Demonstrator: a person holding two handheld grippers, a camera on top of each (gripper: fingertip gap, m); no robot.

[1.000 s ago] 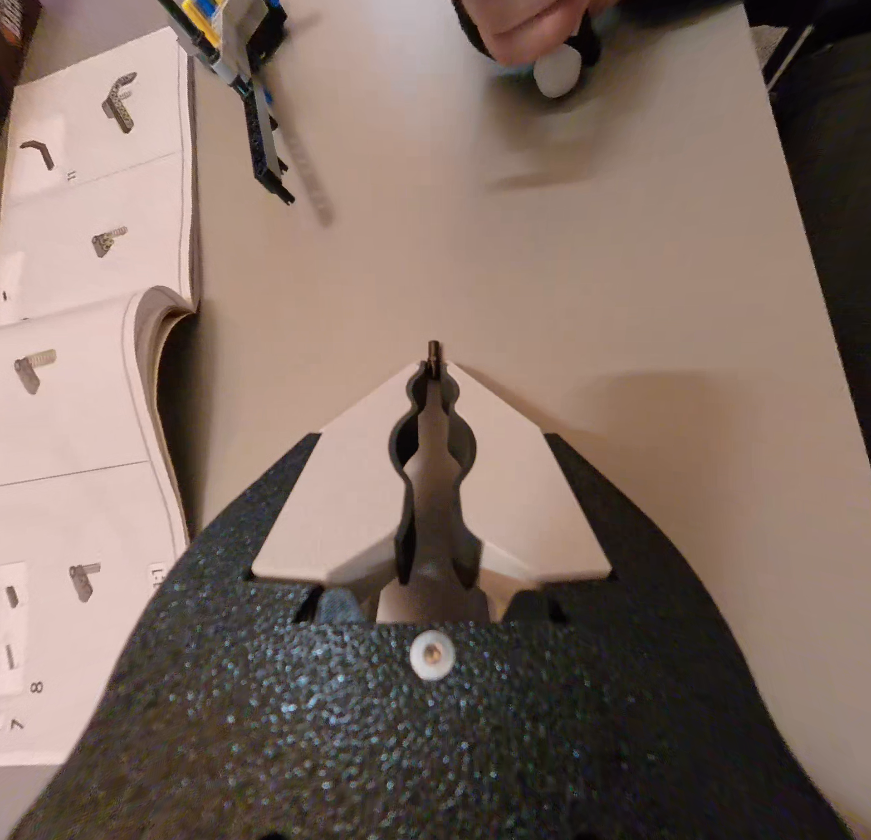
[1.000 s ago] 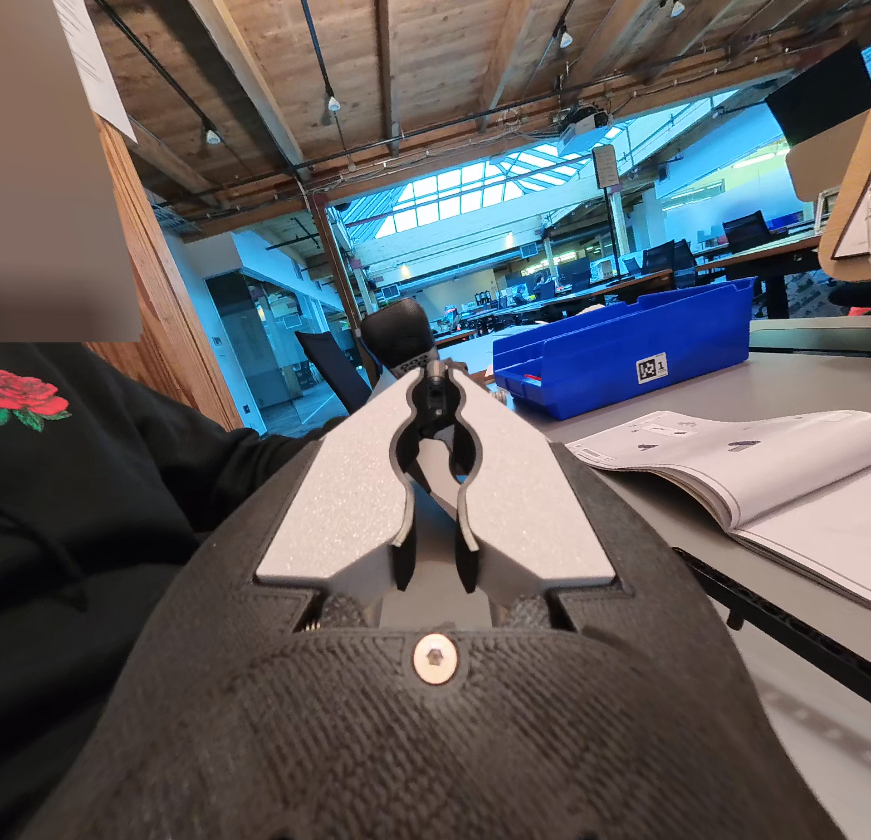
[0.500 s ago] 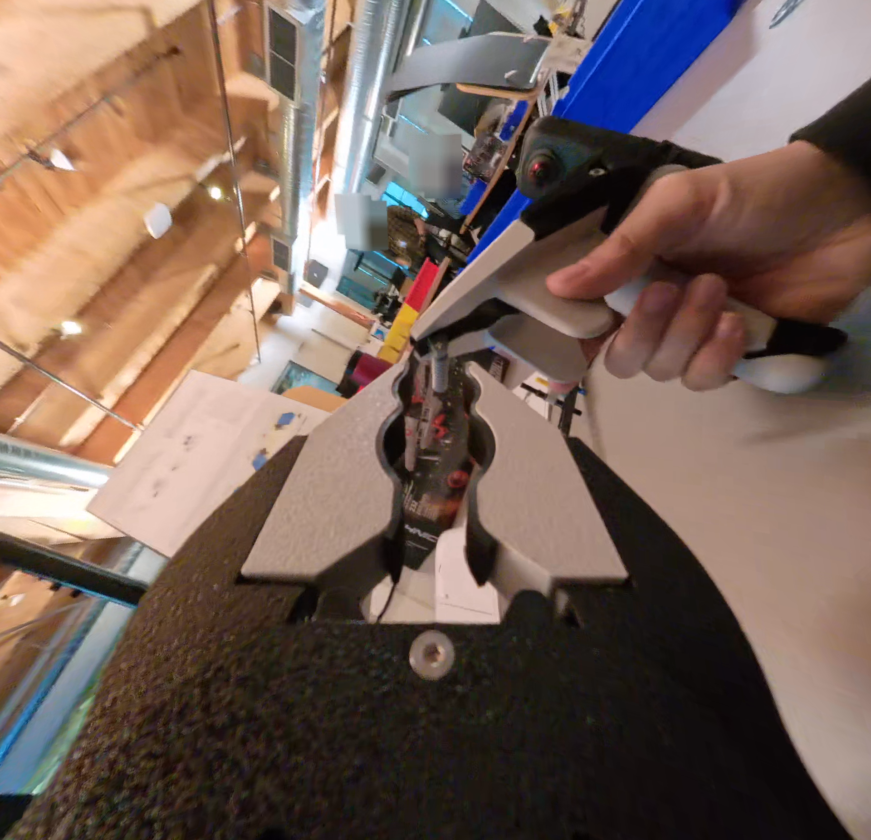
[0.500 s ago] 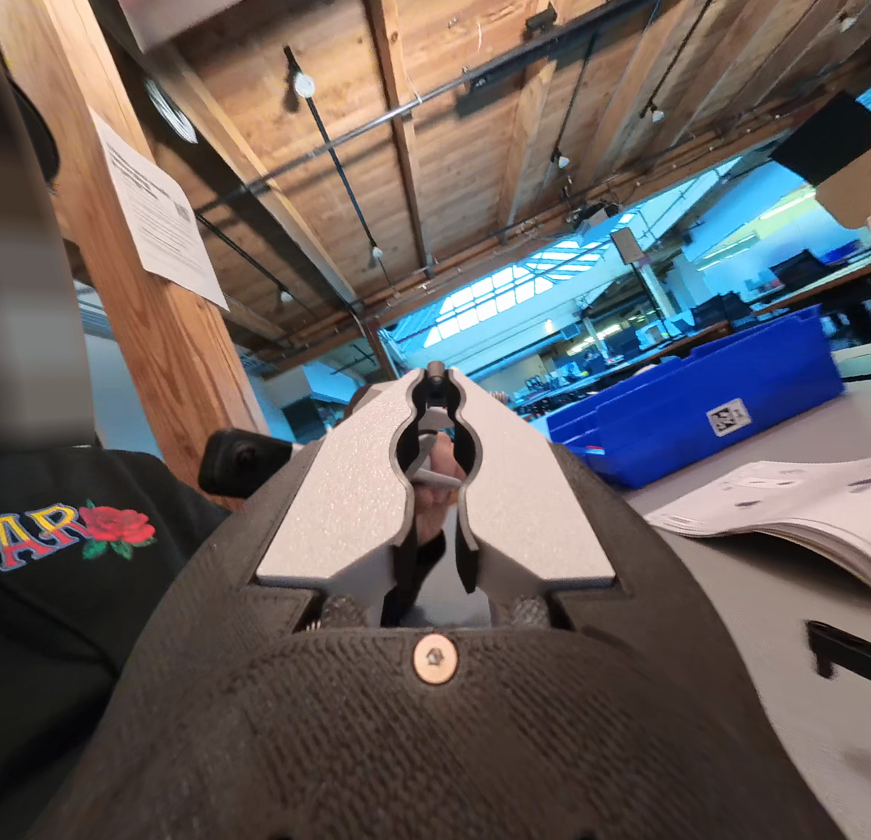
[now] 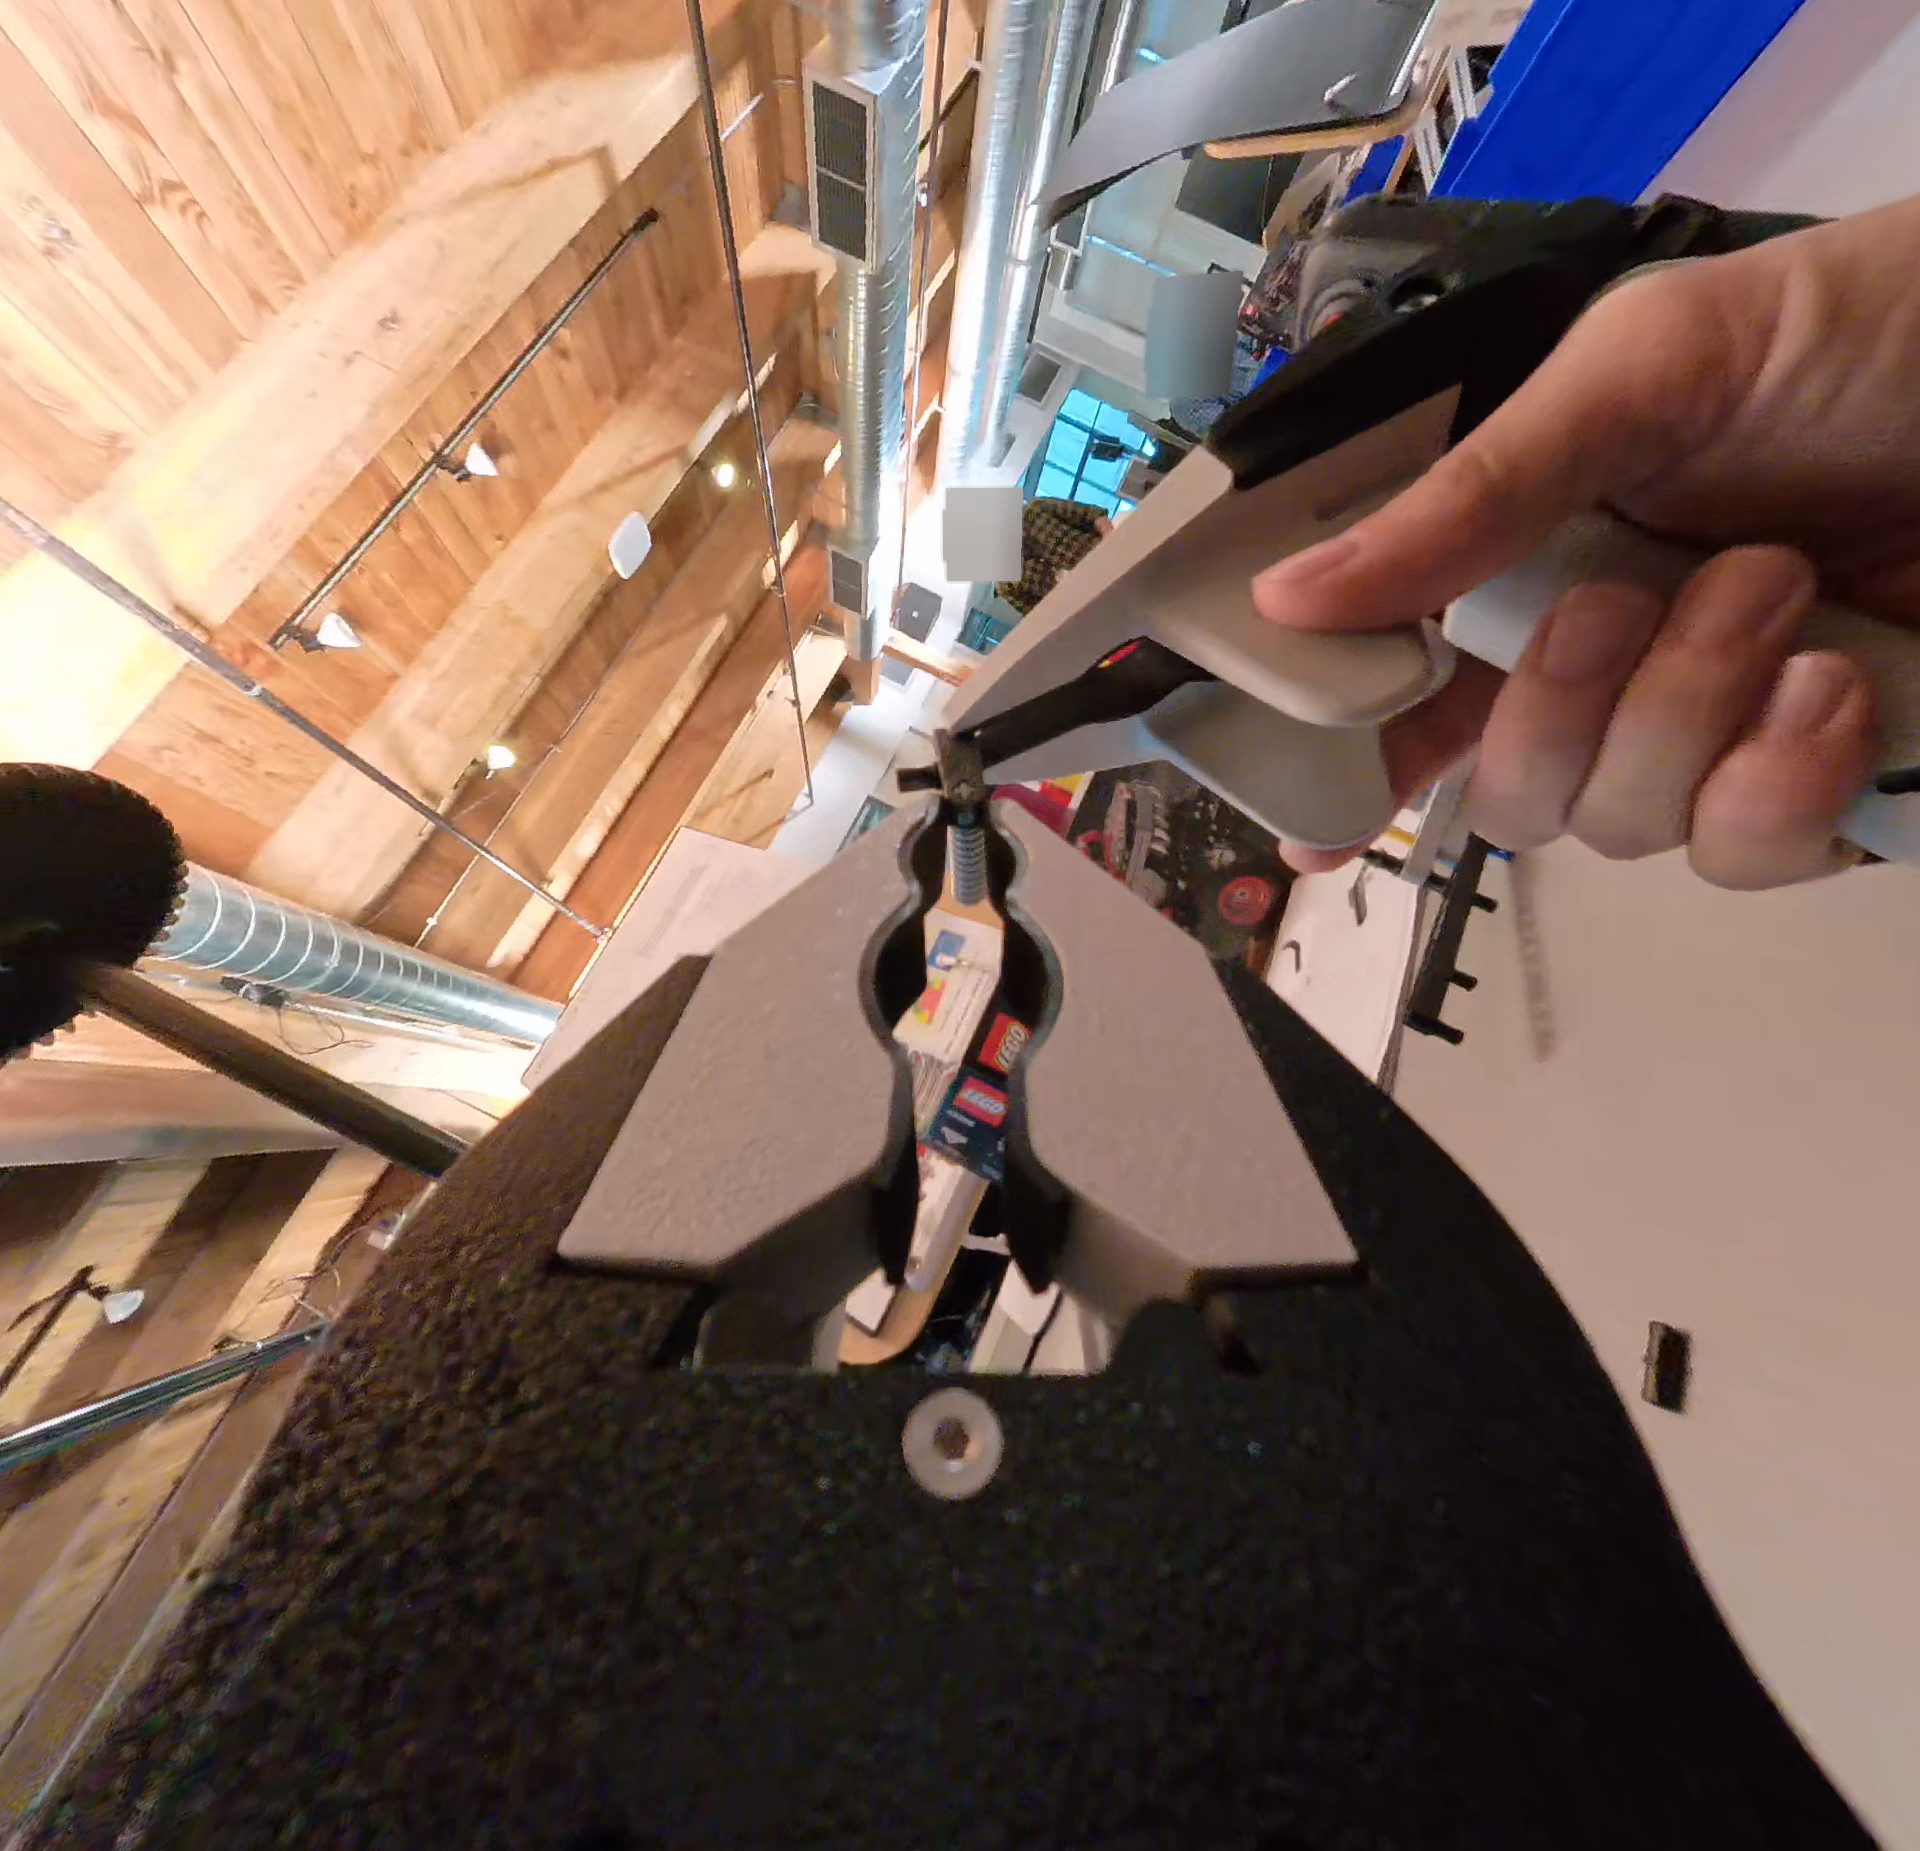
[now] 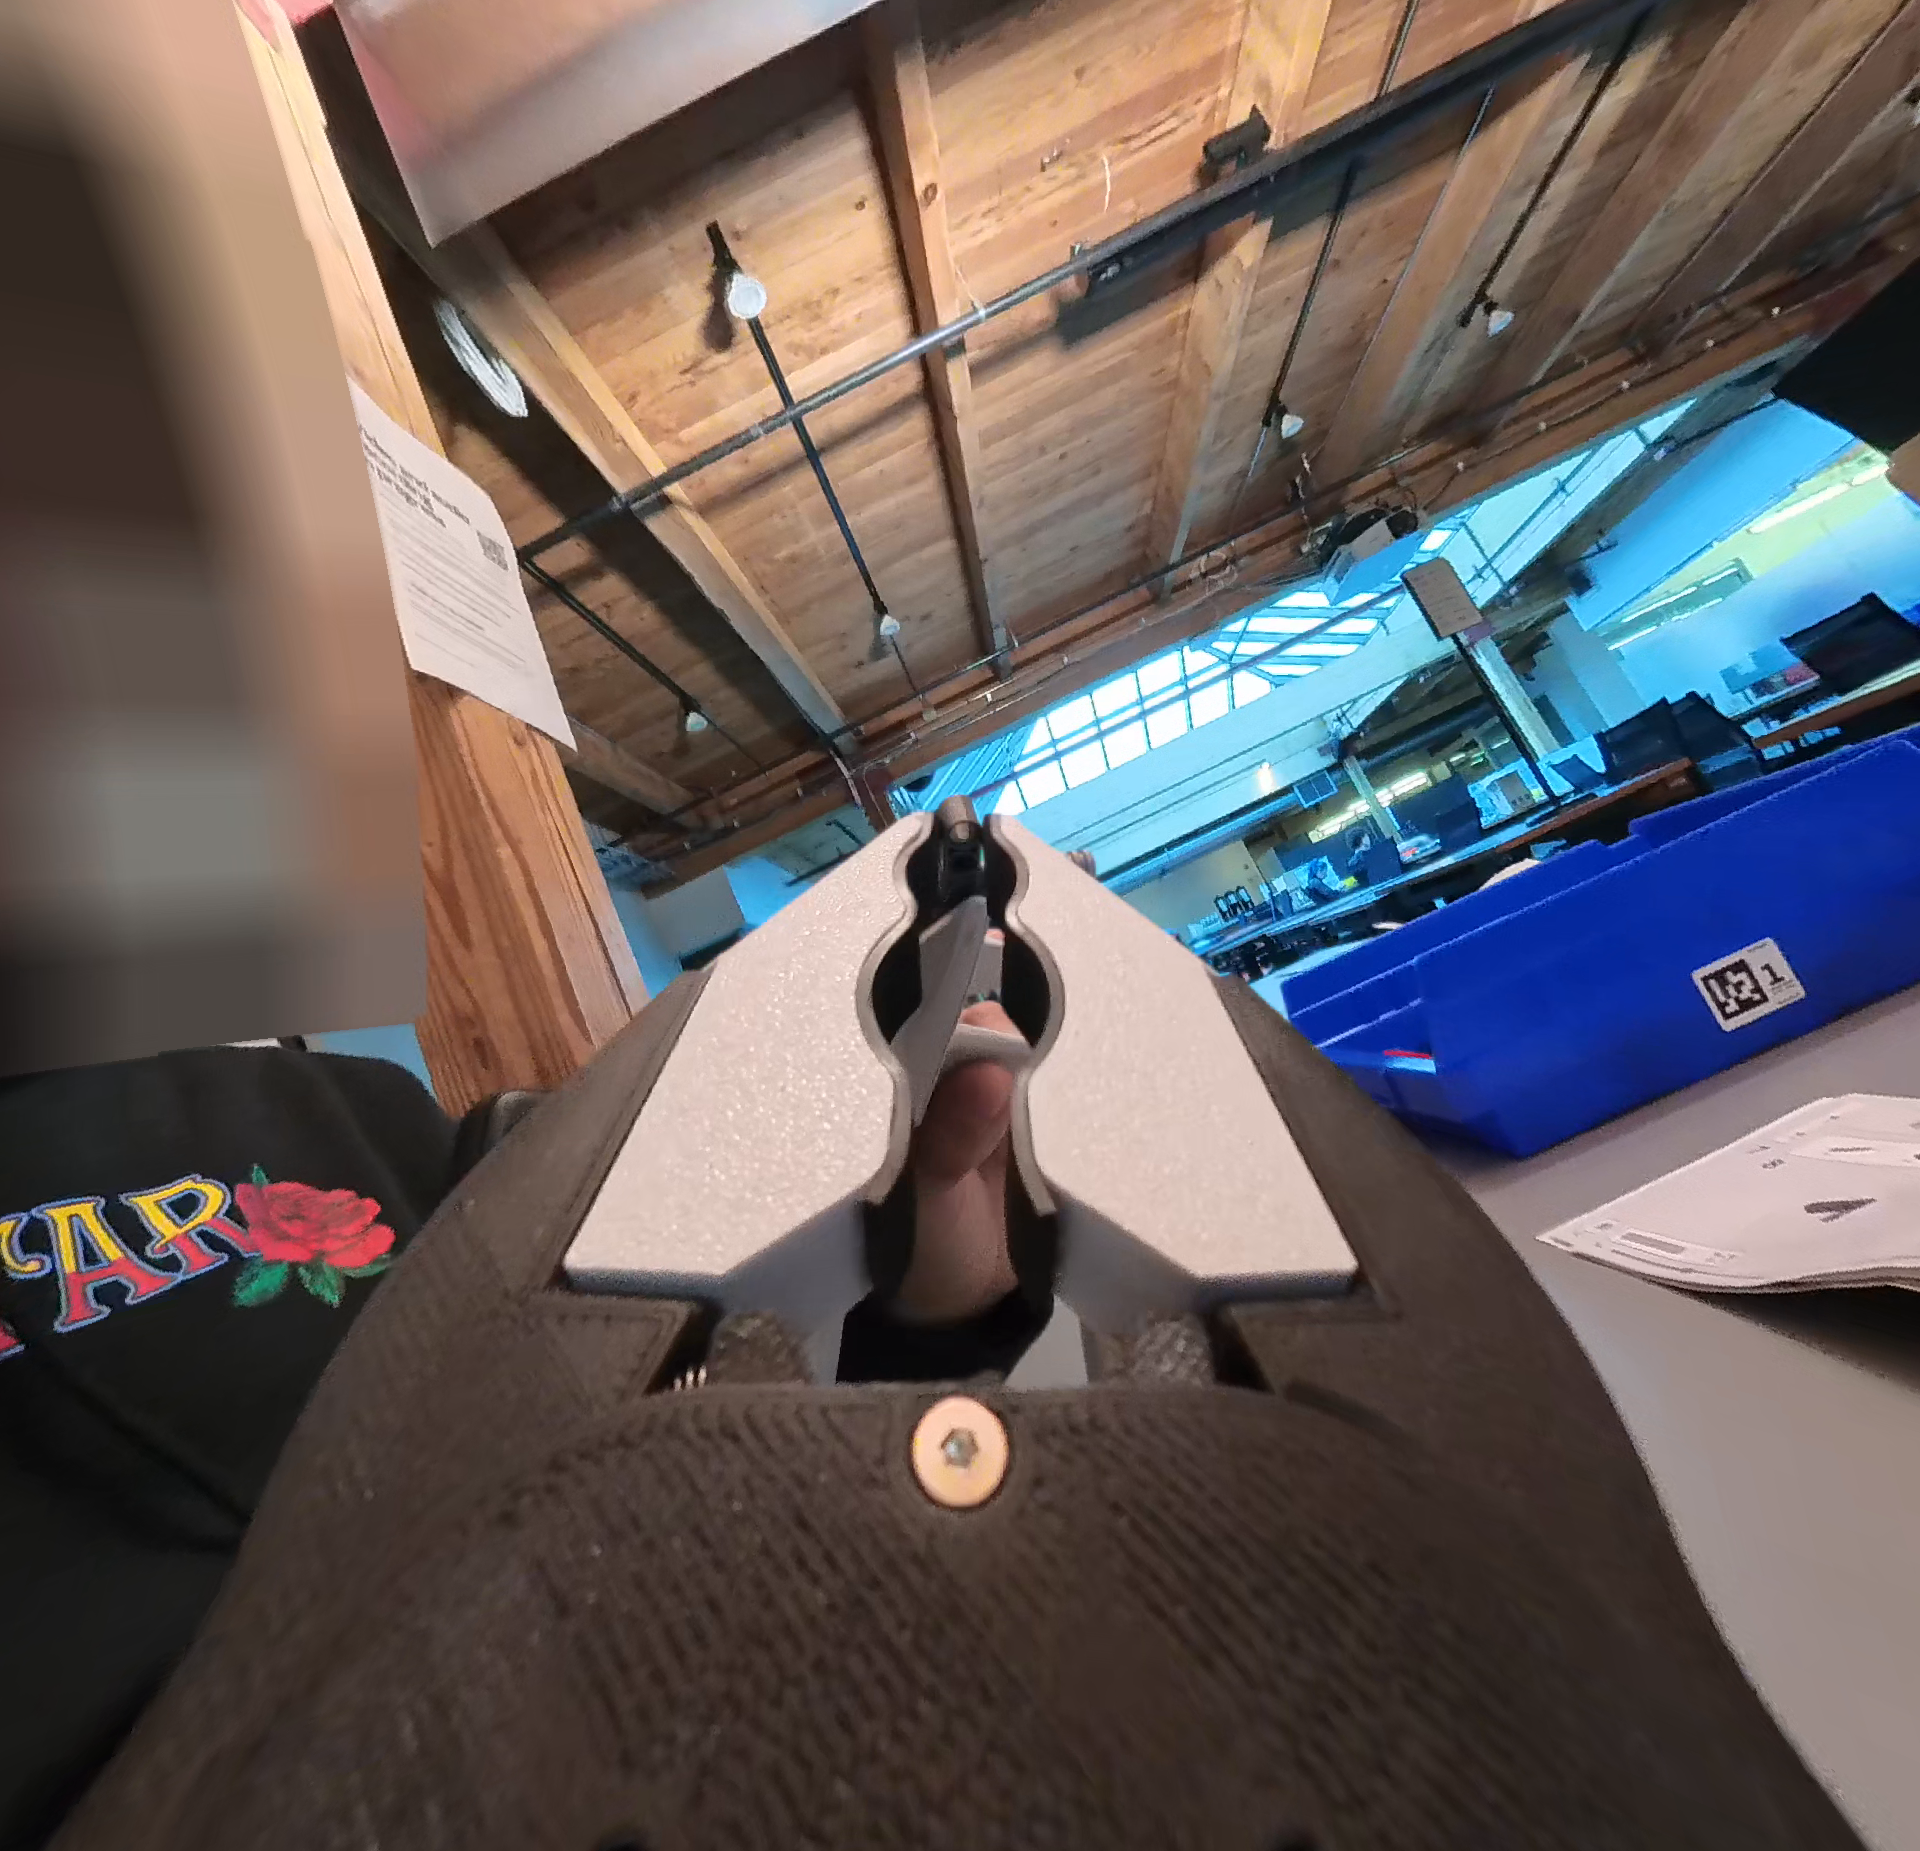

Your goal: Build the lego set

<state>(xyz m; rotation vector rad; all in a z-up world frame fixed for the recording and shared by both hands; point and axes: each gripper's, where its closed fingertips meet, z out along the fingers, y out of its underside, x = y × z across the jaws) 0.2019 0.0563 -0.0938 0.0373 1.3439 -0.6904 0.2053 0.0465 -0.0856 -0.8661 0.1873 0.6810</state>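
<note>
My left gripper (image 5: 961, 827) is shut, with a small black pin (image 5: 935, 777) poking past its tips. My right gripper (image 5: 958, 752), held in a hand (image 5: 1662, 575), comes in from the right and is shut on a grey ridged piece (image 5: 965, 861). That piece hangs down behind the left fingers' gap. The two grippers meet tip to tip in the air, above the table. In the right wrist view my right gripper (image 6: 956, 827) is shut on a dark piece (image 6: 953, 845) at its tip. The left gripper's finger (image 6: 945, 970) and a thumb show through the gap.
A pale table (image 5: 1662, 1230) carries a black beam assembly (image 5: 1449, 934), a small loose black piece (image 5: 1665, 1367) and the set's box (image 5: 1174, 845). A blue bin (image 6: 1610, 980) and the open instruction booklet (image 6: 1766, 1219) lie to the right. The person's black shirt (image 6: 156, 1386) is at left. Both grippers' tips are close together, under 4 cm apart.
My left gripper has lifted off the table and swung up to face the right gripper. The right gripper has tilted upward, and the two tips have come together.
</note>
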